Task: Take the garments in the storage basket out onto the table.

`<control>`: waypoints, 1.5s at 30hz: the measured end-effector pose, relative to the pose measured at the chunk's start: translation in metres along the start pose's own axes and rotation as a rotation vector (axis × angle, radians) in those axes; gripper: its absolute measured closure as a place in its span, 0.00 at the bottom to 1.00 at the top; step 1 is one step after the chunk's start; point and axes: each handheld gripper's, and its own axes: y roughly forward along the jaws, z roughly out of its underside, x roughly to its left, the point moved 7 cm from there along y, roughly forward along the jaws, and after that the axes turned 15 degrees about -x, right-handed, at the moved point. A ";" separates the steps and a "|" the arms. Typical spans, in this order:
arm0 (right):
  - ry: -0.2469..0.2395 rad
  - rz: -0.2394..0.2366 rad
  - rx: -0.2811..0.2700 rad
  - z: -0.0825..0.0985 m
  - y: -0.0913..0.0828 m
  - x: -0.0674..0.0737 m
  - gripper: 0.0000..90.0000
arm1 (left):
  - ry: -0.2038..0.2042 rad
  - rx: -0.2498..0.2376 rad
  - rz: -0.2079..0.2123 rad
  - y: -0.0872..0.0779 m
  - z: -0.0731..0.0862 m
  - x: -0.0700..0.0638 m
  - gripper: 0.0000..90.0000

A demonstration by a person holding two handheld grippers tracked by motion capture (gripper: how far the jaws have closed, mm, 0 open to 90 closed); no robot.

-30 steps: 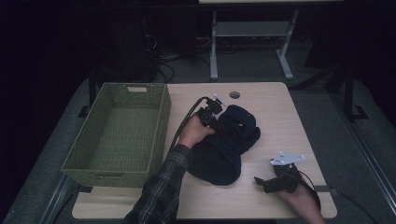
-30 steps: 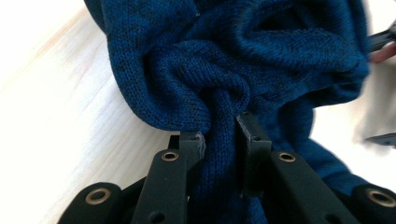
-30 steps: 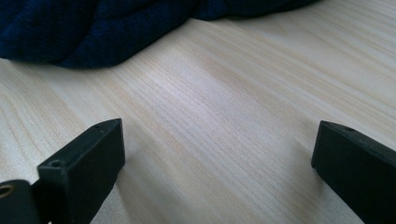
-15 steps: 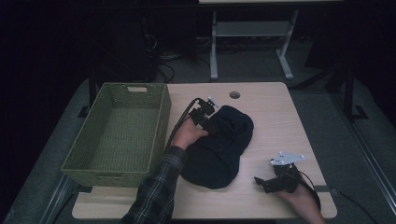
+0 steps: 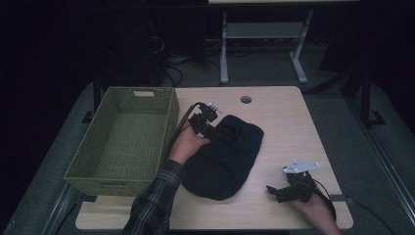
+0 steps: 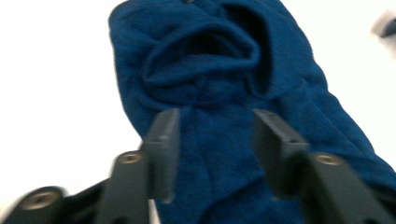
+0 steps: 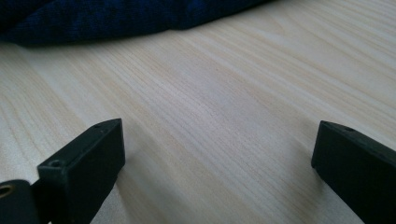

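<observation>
Just ahead of our left gripper (image 5: 211,128), w/ its tips over the near-left edge, lies the dark blue knit garment (image 5: 226,155), bunched in a rounded heap mid-table. Left gripper view: both black jaws stand apart w/ blue knit (image 6: 224,88) behind and between them, pads not pressing on it as far as we can tell; the jaws have just been closing from a wider spread, cloth under the gap, nothing clamped. A folded opening of the knit, like a collar or cuff, sits just beyond the jaw tips.

To the left of that gripper, just beside our left hand (image 5: 185,145), stands the green woven basket (image 5: 169,115); we see its woven floor bare, w/ a handle slot in the far wall. Basket and garment are near each other; we can't tell if they touch, since the forearm in a plaid sleeve (image 5: 154,205) crosses between.

Our right gripper (image 5: 275,192) rests low at the near-right part of the light wood table (image 5: 288,117), grey three-cornered plate on top, well apart from the left one. Right gripper view: jaws wide apart w/ bare wood grain (image 7: 210,116) between them, holding nothing; the garment's edge (image 7: 116,18) lies farther ahead of the tips, apart from them.

Beyond the left gripper, toward the far table edge, a round cable hole (image 5: 246,99). Past the table, a white-legged stand (image 5: 264,44) and cables on the dark floor.
</observation>
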 end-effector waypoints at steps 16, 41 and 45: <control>0.014 -0.016 0.000 -0.009 -0.007 0.004 0.28 | 0.000 0.003 0.050 -0.020 0.049 -0.037 0.99; -0.029 -0.237 0.028 -0.055 0.054 0.067 1.00 | 0.006 -0.036 0.041 -0.033 0.057 -0.040 0.98; -0.056 -0.228 0.078 -0.049 0.057 0.065 1.00 | 0.010 -0.033 0.039 -0.031 0.057 -0.042 0.98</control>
